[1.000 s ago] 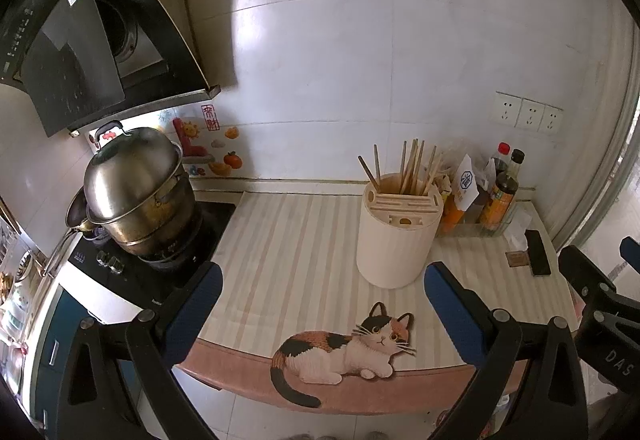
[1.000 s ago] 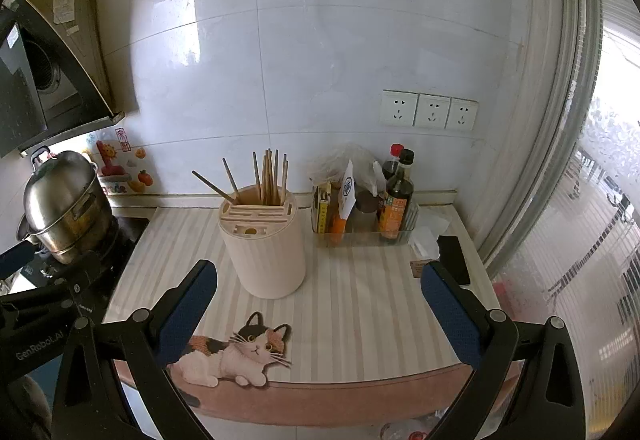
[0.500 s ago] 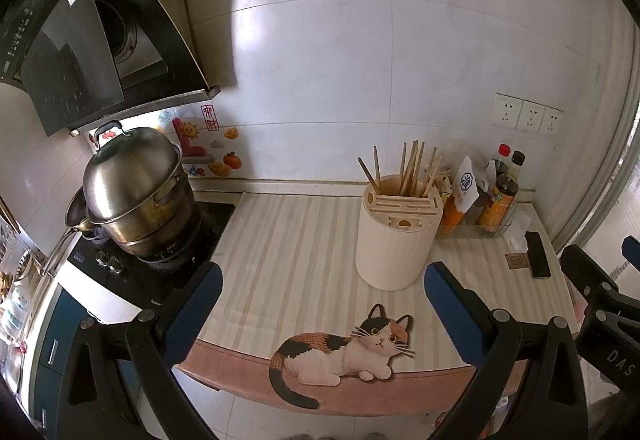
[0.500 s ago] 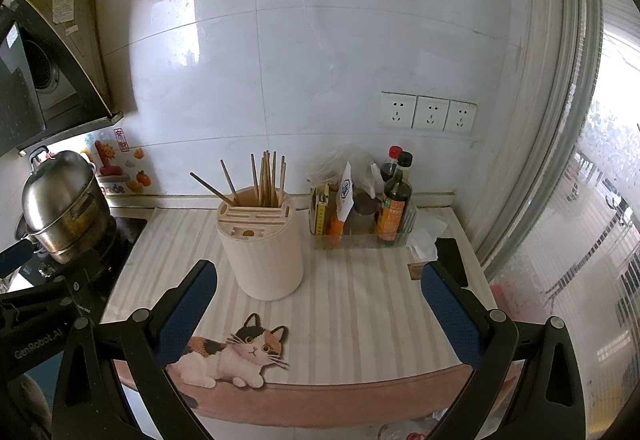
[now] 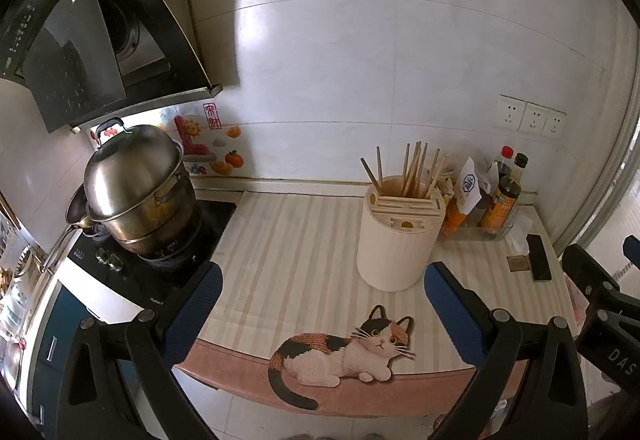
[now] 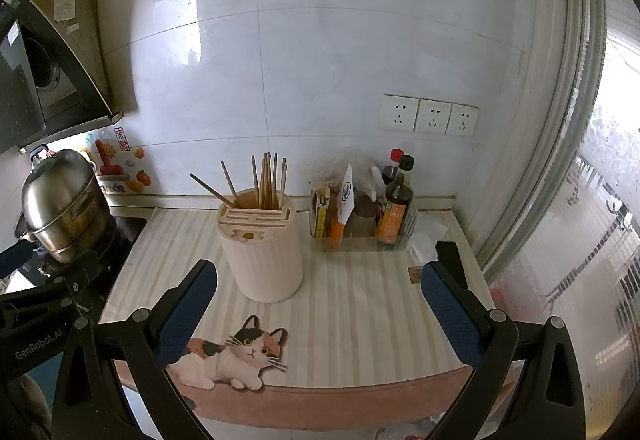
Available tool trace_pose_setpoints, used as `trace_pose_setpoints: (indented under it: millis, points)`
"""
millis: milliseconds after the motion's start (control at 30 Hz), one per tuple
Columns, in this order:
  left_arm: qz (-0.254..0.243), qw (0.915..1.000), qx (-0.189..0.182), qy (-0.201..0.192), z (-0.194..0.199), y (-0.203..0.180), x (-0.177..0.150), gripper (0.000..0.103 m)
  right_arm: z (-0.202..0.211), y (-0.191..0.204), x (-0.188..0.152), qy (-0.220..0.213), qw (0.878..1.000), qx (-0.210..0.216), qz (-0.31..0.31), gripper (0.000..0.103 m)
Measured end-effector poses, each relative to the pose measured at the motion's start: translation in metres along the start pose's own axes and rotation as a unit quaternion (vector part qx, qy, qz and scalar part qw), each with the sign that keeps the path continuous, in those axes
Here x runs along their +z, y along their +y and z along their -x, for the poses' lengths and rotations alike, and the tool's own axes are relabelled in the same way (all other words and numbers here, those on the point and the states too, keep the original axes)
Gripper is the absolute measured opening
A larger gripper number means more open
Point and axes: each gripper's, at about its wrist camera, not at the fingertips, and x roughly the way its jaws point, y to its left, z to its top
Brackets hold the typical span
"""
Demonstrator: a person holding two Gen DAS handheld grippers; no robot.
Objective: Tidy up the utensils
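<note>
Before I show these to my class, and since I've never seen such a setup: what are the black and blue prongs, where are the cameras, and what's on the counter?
The prongs are hand-held grippers, one in each of a person's hands, not a robot arm. Each carries a wide-angle camera looking forward along its two fingers, so each picture comes from one gripper. The left gripper and the right gripper are both open and hold nothing. On the striped counter stands a cream holder with chopsticks in it. Beside it is a clear tray of sauce bottles, then a dark phone. A steel pot sits on the stove at left.
</note>
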Motion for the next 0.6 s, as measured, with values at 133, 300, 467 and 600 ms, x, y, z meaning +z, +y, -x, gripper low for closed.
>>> trace_pose_setpoints:
  millis: [133,300,467,600]
  points:
    - [-0.001,1.0000,0.000,0.000,0.0003,0.0005,-0.0003,0.103,-0.0007,-0.0005,0.0012,0.000,1.000,0.000,0.001,0.103]
    - [0.001,1.0000,0.002,0.001,-0.0006,0.0005,0.0000,0.103,-0.0032,-0.0035,0.0037,-0.001,1.000,0.001,0.007,0.103]
    - [0.004,1.0000,0.004,0.000,-0.0027,-0.0004,0.0014,0.103,-0.0037,-0.0042,0.0042,-0.002,1.000,0.000,0.009,0.103]
    - [0.006,0.9999,0.007,-0.007,-0.0016,-0.0014,0.0009,0.103,-0.0046,-0.0043,0.0049,-0.001,1.000,0.002,0.011,0.103]
